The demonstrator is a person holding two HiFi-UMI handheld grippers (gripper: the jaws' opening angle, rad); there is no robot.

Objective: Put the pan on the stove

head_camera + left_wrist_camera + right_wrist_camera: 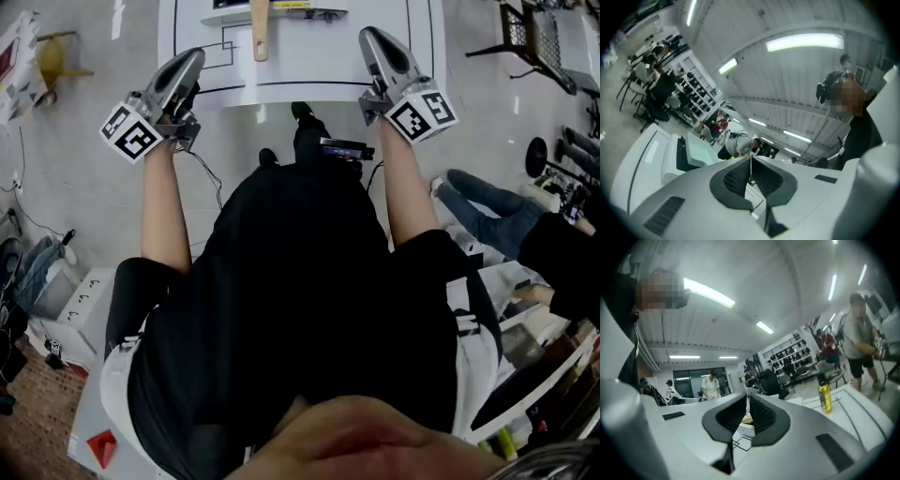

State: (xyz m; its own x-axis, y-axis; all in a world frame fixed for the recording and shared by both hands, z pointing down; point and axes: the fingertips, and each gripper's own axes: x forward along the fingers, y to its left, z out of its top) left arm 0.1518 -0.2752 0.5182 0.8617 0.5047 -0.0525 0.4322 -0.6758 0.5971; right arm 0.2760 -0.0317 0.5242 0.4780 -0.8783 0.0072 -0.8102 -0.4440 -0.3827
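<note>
Looking down from the head view, I see both claws held level before the white desk (309,70) with black marked lines. The left claw (190,64) and the right claw (373,42) are each pressed together, with nothing between. Of the pan I see only a pale wooden handle (260,28), probably its own, on the far part of the desk; the body and the stove are cut off. The risk, I think: arriving with closed claws could push the handle and spin the pan, or knock over the yellow bottle (825,397) standing on the desk.
</note>
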